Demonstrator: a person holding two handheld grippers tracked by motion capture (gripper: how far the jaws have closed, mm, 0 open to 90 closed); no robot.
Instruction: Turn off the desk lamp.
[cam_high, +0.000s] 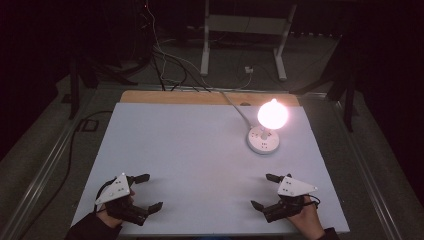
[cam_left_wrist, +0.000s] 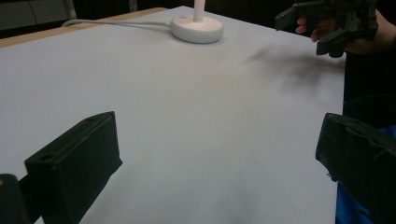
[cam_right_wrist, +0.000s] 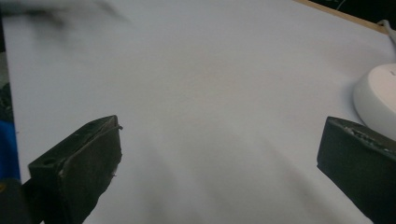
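On the white surface (cam_high: 200, 150), a lit lamp (cam_high: 272, 115) stands at 2 o'clock. Left tool (cam_high: 152, 191) at 7 and right tool (cam_high: 261, 190) at 5 both gape wide, holding nothing.

Smooth matt white worktop (cam_high: 190, 160) with a bare wooden strip along its far edge. Glossy white plastic lamp base (cam_left_wrist: 197, 29). Matt black, slightly rough plastic fingers (cam_right_wrist: 79, 163).
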